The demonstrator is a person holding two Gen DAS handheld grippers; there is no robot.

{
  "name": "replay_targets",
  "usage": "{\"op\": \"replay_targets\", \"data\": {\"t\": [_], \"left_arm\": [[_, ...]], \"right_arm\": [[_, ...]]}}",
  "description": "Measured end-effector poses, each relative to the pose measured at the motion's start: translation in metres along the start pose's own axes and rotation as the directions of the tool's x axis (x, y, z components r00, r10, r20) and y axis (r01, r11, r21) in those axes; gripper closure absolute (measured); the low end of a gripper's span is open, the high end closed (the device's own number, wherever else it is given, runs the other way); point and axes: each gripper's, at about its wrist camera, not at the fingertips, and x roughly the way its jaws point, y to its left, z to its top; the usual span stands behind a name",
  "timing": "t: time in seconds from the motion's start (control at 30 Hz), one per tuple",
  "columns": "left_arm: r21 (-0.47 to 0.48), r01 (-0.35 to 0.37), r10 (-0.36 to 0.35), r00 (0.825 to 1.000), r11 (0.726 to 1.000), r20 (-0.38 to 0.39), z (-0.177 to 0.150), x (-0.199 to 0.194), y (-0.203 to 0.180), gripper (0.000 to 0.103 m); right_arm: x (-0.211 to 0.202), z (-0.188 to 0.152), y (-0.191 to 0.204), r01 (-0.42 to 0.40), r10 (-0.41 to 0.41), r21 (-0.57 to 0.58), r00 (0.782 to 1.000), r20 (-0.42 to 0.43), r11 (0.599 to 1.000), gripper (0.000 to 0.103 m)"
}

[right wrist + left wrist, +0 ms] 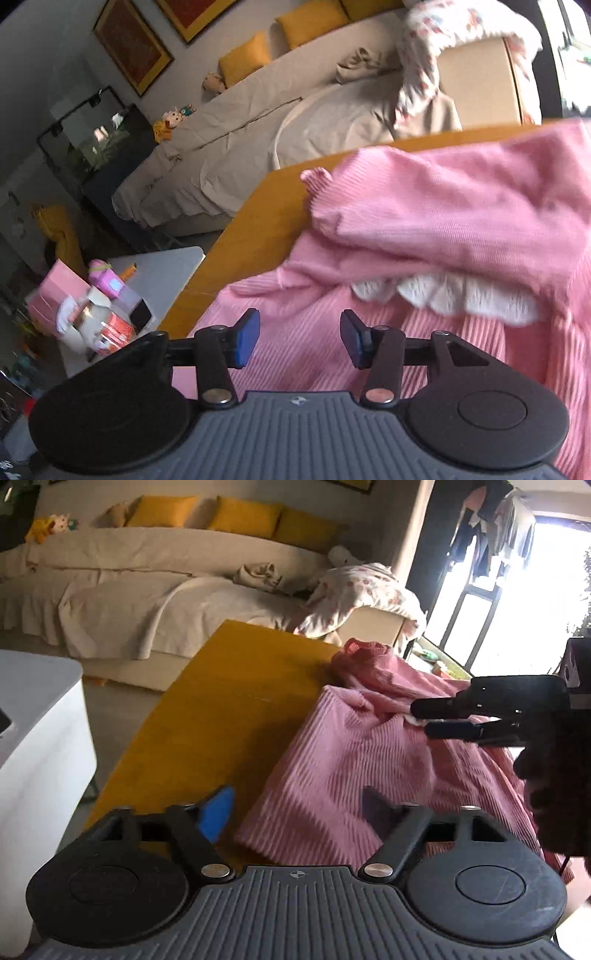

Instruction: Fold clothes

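Under the pink sweater (pixel 354 760), left gripper's (pixel 299 812) right finger, half-hidden.

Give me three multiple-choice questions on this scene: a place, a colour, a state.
1. Where does the pink sweater lie?
A. on the yellow tabletop
B. on the sofa
C. on the floor
2. What colour are the sofa cushions?
A. blue
B. yellow
C. grey
3. How is the right claw?
A. shut on a sleeve
B. shut, empty
C. open
Answers: A, the sweater spreads over the yellow surface; B, every cushion shows yellow; C, it gapes with nothing gripped.
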Motion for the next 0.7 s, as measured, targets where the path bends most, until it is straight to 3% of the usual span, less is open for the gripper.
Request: {"op": "replay_targets", "data": {"t": [0.03, 0.07, 0.17, 0.23, 0.37, 0.5, 0.53, 0.57, 0.6, 0.7], "left_arm": [[0.013, 0.003, -0.003, 1.000, 1.000, 0.001, 0.000, 0.004, -0.003, 0.082], [0.027, 0.014, -0.014, 1.000, 1.000, -0.008, 0.000, 0.008, -0.004, 0.094], [0.135, 0.043, -0.044, 0.999, 0.990, 0.005, 0.001, 0.006, -0.018, 0.096], [0.240, 0.057, -0.068, 0.997, 0.969, 0.036, 0.003, -0.005, -0.033, 0.096], [0.415, 0.107, -0.127, 0.992, 0.903, 0.020, 0.000, -0.011, -0.062, 0.096], [0.522, 0.172, -0.168, 0.984, 0.836, -0.054, -0.011, -0.002, -0.082, 0.096], [0.532, 0.190, -0.177, 0.981, 0.825, -0.075, -0.013, 0.000, -0.085, 0.096], [0.536, 0.207, -0.185, 0.978, 0.819, -0.095, -0.016, 0.002, -0.086, 0.096], [0.539, 0.225, -0.193, 0.974, 0.812, -0.115, -0.018, 0.004, -0.087, 0.096], [0.536, 0.264, -0.212, 0.964, 0.802, -0.159, -0.023, 0.007, -0.089, 0.096]], "right_arm": [[0.004, 0.002, -0.002, -0.014, 0.014, 0.037, 1.000, -0.008, 0.999, 0.055], [0.008, 0.004, -0.003, -0.028, 0.030, 0.076, 0.999, -0.017, 0.997, 0.055], [0.022, 0.011, -0.008, -0.068, 0.078, 0.195, 0.996, -0.042, 0.978, 0.055], [0.031, 0.016, -0.011, -0.093, 0.112, 0.274, 0.992, -0.054, 0.957, 0.055], [0.048, 0.026, -0.017, -0.134, 0.181, 0.426, 0.981, -0.071, 0.895, 0.053], [0.071, 0.029, -0.010, -0.091, 0.134, 0.394, 0.988, -0.082, 0.915, 0.052], [0.076, 0.030, -0.008, -0.095, 0.135, 0.374, 0.988, -0.080, 0.923, 0.055], [0.080, 0.032, -0.005, -0.100, 0.136, 0.352, 0.988, -0.078, 0.931, 0.072], [0.081, 0.034, -0.001, -0.095, 0.126, 0.327, 0.989, -0.074, 0.940, 0.081], [0.063, 0.042, 0.010, -0.088, 0.094, 0.213, 0.995, -0.021, 0.973, 0.093]]}}
